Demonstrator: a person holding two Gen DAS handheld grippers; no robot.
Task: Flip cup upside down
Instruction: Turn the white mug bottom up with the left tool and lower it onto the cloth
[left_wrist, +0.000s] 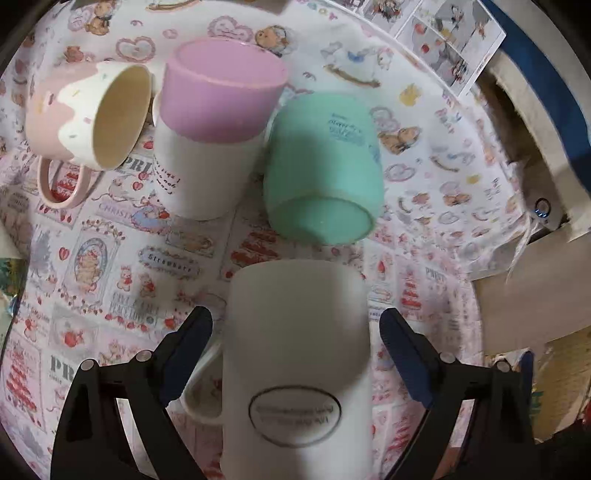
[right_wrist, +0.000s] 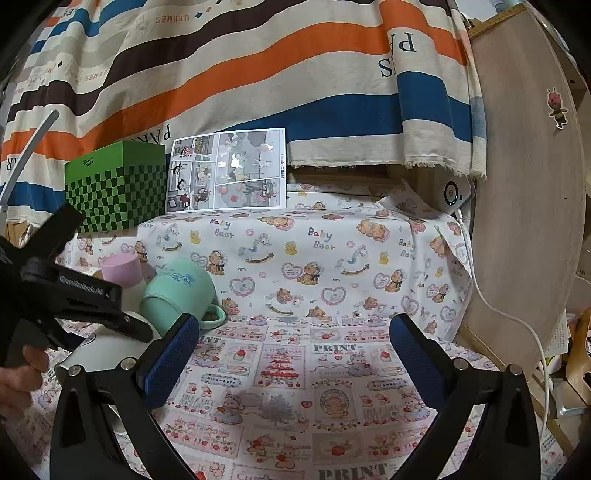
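Observation:
A white mug with an oval label stands between the fingers of my left gripper, its flat base toward the camera and its handle at the left. The jaws are open with a gap on both sides of the mug. Beyond it stand a mint green cup base up, a white cup with a pink base, and a pink and white mug lying on its side. My right gripper is open and empty over the patterned cloth. The green cup shows at its left.
A green checkered box and a comic sheet stand at the back against a striped curtain. A white device with a cable sits at the back right beside a wooden board. The left gripper's body shows at the left.

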